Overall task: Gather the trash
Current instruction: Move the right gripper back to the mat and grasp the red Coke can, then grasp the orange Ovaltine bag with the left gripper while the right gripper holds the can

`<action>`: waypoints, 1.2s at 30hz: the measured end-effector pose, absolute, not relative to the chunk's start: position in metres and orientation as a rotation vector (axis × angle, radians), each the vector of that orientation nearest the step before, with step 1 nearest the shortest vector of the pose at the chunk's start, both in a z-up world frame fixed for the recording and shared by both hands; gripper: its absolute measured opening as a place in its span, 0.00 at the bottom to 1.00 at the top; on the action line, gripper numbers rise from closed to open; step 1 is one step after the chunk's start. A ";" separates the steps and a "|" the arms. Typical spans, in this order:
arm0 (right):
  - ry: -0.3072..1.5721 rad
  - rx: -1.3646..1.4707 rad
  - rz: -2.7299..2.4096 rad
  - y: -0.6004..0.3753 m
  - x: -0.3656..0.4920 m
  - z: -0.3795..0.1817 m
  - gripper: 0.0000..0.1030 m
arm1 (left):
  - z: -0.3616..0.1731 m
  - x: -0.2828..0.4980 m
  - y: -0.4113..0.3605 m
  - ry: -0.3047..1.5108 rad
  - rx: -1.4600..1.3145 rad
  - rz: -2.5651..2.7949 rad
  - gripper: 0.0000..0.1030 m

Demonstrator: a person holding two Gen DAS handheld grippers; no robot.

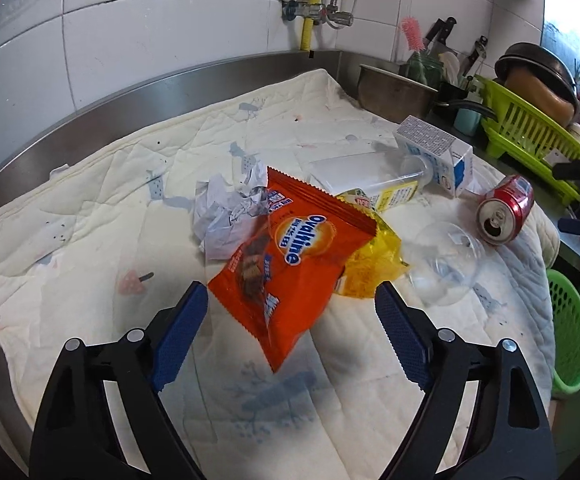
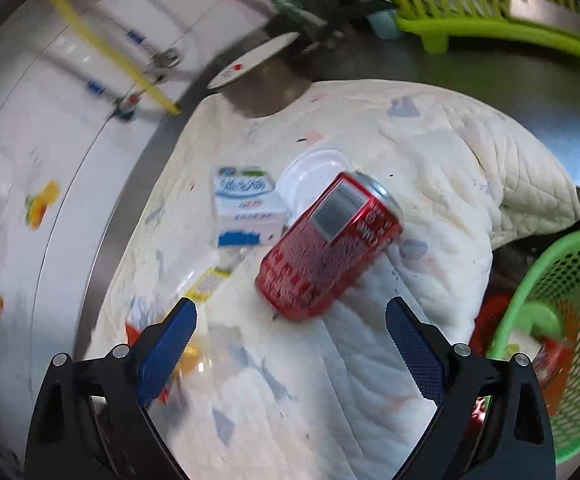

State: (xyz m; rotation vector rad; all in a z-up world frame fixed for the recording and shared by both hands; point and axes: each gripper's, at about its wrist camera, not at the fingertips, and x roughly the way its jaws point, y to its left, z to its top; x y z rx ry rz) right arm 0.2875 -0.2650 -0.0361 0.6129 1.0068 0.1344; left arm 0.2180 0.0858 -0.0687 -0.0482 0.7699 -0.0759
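step: lining up grabs | left gripper wide open over orange snack bag | right gripper open, empty, near red can | next: drop lower, pinch, carry to green basket

Bare quilt left of the orange wrapper, crumpled paper behind it, red can ringed by clear cloth

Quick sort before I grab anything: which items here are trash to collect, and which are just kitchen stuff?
Trash: orange snack packet, crumpled paper, yellow wrapper, clear bottle, milk carton, red can, clear cup.

Leave: green basket (apparently the bin), dish rack, metal bowl, quilted cloth.
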 end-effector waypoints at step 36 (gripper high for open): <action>1.092 0.793 0.017 -0.282 0.329 -0.087 0.64 | -0.081 0.238 0.093 0.814 -0.083 -0.166 0.73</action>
